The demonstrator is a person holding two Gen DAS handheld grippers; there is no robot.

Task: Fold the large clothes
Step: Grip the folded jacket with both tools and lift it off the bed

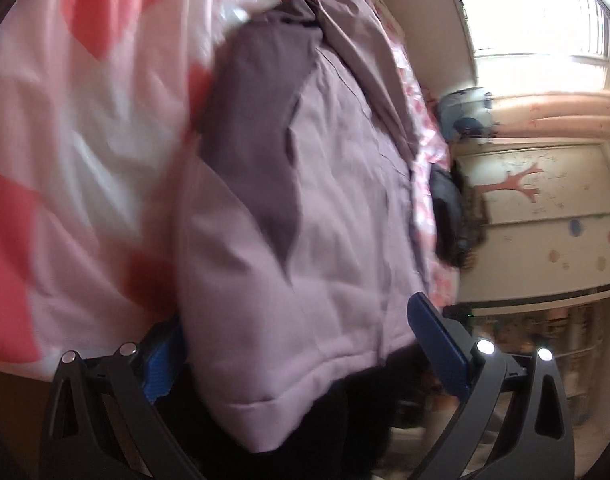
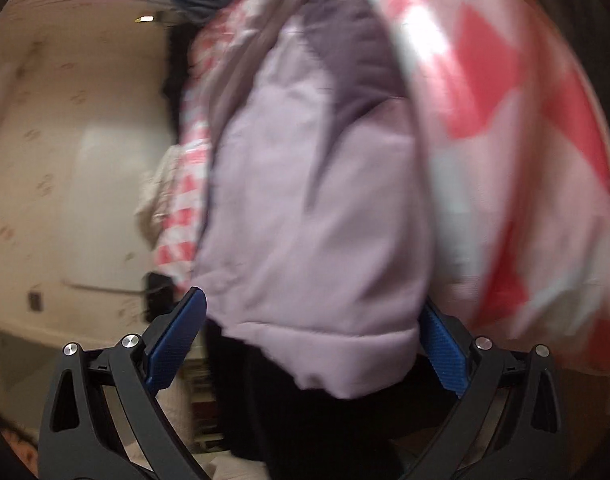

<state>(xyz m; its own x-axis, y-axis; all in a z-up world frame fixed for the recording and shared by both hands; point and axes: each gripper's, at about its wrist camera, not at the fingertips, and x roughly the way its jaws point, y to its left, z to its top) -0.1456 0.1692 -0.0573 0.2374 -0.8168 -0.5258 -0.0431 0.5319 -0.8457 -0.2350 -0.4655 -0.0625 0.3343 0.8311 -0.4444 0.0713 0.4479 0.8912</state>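
A padded lilac jacket [image 1: 325,220] with a darker purple panel lies on a pink, red and white checked quilt [image 1: 85,140]. In the left wrist view its puffy hem hangs over the bed edge, and my left gripper [image 1: 297,316] stands open around it, one blue pad on each side. The right wrist view shows the same jacket [image 2: 305,220] from the other side. My right gripper [image 2: 311,300] is open too, with the rolled hem sitting between its wide-apart fingers. Both views are blurred by motion.
A bright window [image 1: 545,12] and a cream cupboard with a pink tree sticker [image 1: 517,188] stand beyond the bed. A dark bundle [image 1: 449,216] sits at the bed's far side. In the right wrist view there are a cream panelled wall [image 2: 65,160] and the checked quilt [image 2: 525,140].
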